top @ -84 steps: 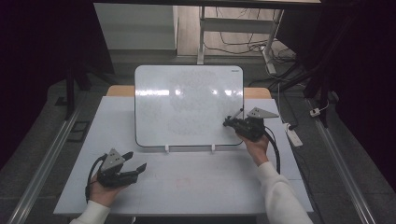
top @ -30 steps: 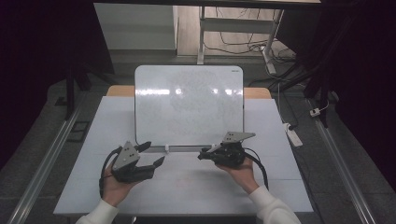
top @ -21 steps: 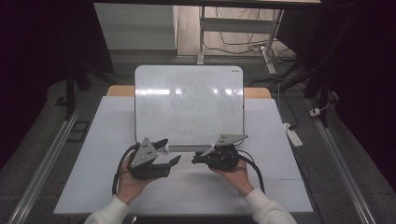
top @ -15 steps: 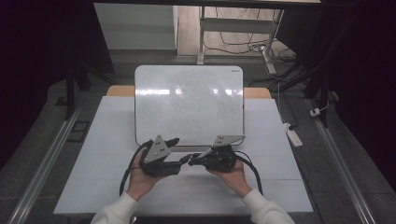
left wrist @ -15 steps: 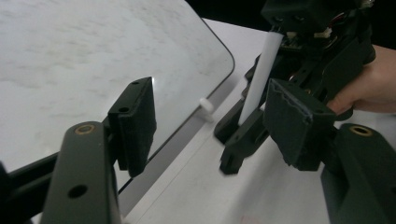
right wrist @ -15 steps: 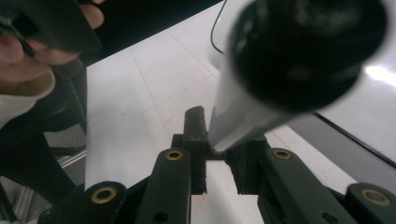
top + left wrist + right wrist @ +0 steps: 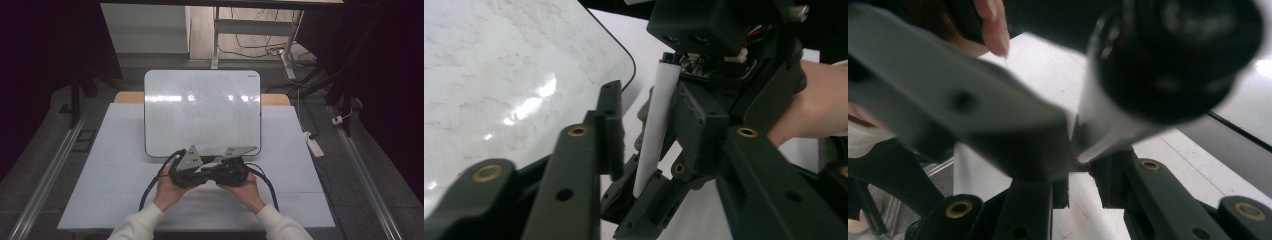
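Observation:
A white marker with a black end cap stands between the two grippers, which meet nose to nose in front of the whiteboard. My right gripper is shut on the marker's lower end, and the cap points at its camera. In the left gripper view, my left gripper is open, one jaw on each side of the marker's white body; the left pad stands clear of it. In the high view, the left gripper and the right gripper overlap low at the centre.
The whiteboard lies flat on the table's white cover, its near edge just beyond the grippers. A white power strip lies on the floor at the right. Metal rails run along both sides of the table.
The right gripper has come from the whiteboard's right edge down to the table's centre. The left gripper has travelled right from the front left until its jaws flank the marker.

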Tool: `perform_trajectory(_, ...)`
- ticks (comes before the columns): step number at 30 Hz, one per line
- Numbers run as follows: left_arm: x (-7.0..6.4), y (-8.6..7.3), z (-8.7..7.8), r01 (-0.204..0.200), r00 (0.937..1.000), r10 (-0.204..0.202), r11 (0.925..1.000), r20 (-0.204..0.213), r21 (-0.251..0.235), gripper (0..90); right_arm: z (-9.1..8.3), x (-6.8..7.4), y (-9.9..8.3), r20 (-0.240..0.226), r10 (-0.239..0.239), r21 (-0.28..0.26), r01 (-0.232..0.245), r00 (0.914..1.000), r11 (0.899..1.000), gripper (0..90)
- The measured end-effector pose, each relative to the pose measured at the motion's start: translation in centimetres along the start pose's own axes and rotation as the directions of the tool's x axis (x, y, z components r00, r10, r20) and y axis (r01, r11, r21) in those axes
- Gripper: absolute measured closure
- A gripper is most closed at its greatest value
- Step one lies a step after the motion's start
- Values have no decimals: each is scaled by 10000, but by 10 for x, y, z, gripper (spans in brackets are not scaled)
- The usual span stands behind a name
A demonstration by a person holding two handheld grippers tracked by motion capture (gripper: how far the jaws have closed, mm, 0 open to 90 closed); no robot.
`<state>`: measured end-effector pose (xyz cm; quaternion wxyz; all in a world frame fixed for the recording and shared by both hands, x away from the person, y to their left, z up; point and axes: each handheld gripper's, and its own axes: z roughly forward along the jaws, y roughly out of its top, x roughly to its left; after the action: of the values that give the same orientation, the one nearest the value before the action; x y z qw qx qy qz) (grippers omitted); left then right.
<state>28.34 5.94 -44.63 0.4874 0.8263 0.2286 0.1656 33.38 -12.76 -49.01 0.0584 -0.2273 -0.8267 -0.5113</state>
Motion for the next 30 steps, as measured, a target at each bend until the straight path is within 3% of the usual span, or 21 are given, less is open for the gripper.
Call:
perform_trajectory(6, 0, 0, 3, -34, 9999, 33, 10000, 121, 74, 785, 0, 0, 0, -96, 69, -5, -70, 9999, 10000, 775)
perform_trajectory(14, 3, -2, 0, -121, 9999, 122, 9999, -89, 84, 820, 2, 1, 0, -242, 104, 29, -104, 9997, 9999, 762)
perform_trajectory(20, 19, -4, -17, 519, 9961, -540, 9982, -700, -316, 821, -7, 5, 2, 362, -222, -661, 245, 9991, 9975, 534)
perform_trajectory(24, 46, -6, -38, 1272, 9824, -1364, 9888, -1277, -781, 820, -28, 0, -2, 1380, -474, -1152, 635, 9893, 9913, 470)
perform_trajectory(25, 55, -7, -43, 1524, 9759, -1642, 9842, -1436, -898, 820, -28, 0, -2, 1380, -474, -1152, 635, 9893, 9913, 470)
perform_trajectory(27, 73, -5, -50, 1993, 9637, -2146, 9741, -1591, -1066, 820, -41, -8, -6, 1876, -400, -1265, 646, 9814, 9899, 458)
perform_trajectory(30, 98, 1, -56, 2366, 9456, -2518, 9669, -2060, -958, 820, -63, -19, -16, 2339, -57, -1510, 422, 9722, 9876, 454)
